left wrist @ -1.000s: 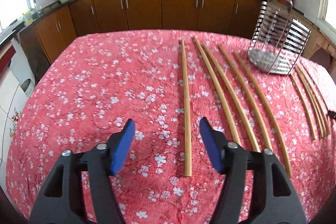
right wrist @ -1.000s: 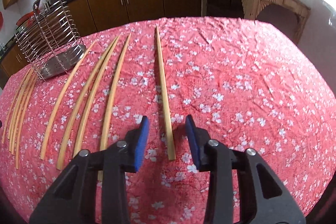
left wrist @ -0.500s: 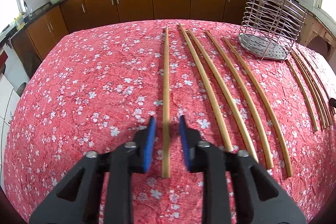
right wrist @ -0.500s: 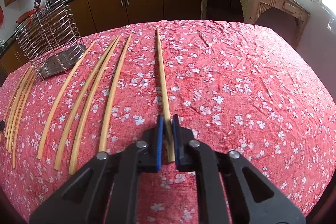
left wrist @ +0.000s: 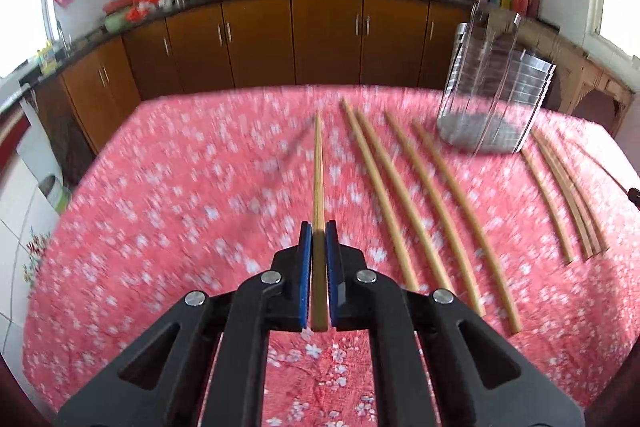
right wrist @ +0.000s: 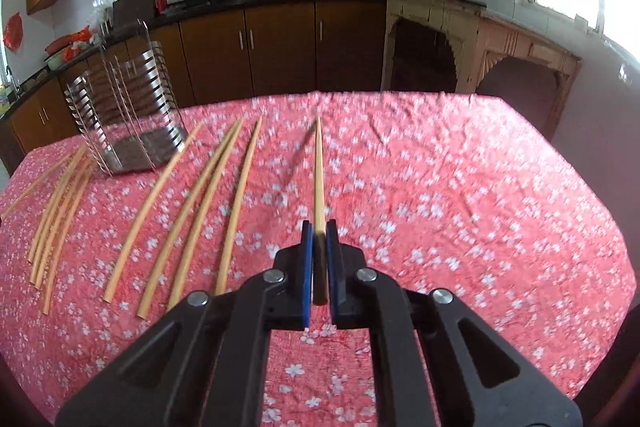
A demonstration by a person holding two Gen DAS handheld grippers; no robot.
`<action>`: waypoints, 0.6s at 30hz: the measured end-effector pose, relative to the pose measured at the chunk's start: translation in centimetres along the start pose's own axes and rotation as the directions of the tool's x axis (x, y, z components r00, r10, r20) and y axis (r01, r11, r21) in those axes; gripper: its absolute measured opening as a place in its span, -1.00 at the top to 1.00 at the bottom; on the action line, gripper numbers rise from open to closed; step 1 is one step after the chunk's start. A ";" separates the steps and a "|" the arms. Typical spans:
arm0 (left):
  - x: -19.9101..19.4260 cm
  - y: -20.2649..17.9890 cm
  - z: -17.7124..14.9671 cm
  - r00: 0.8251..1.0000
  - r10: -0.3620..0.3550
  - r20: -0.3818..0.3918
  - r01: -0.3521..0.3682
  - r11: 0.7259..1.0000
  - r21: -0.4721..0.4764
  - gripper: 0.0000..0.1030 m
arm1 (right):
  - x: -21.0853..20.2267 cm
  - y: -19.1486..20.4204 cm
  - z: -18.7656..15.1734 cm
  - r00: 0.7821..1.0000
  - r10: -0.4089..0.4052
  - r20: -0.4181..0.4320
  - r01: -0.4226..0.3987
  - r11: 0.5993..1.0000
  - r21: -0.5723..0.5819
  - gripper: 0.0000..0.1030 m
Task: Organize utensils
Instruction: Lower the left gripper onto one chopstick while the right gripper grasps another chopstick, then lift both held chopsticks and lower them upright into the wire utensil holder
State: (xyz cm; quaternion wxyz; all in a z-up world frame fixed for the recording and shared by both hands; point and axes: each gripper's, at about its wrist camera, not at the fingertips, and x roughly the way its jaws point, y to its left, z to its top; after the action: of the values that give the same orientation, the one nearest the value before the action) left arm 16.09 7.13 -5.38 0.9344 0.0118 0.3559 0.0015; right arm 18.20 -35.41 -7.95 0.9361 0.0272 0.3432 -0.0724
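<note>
My left gripper (left wrist: pixel 319 227) is shut on a bamboo chopstick (left wrist: pixel 318 167) and holds it lifted above the red floral tablecloth (left wrist: pixel 180 207), pointing forward. My right gripper (right wrist: pixel 319 227) is shut on another bamboo chopstick (right wrist: pixel 319 171), also lifted off the tablecloth (right wrist: pixel 460 207). Several more chopsticks lie in a row on the cloth, right of the held one in the left wrist view (left wrist: pixel 424 207) and left of it in the right wrist view (right wrist: pixel 200 203). A wire utensil rack stands upright beyond them (left wrist: pixel 496 87) (right wrist: pixel 124 115).
A further bunch of thinner chopsticks lies past the rack near the table's edge (left wrist: pixel 568 195) (right wrist: pixel 60 211). Brown kitchen cabinets (left wrist: pixel 320 39) stand behind the table. A wooden side table (right wrist: pixel 480 55) stands at the back right.
Both grippers closed on their chopsticks and lifted them off the cloth. The views have risen and tilted up, and the background is blurred by motion.
</note>
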 end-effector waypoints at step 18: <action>-7.0 2.4 6.4 0.957 -0.003 0.290 0.026 0.997 -0.075 0.87 | -7.2 -1.8 6.5 0.949 0.054 0.310 -0.075 0.996 0.057 0.85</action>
State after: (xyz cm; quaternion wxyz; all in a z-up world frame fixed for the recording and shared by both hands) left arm 15.17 9.32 4.08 0.9762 -0.0273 0.2151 0.0067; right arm 16.66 -36.99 1.62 0.9785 0.0586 0.1894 -0.0568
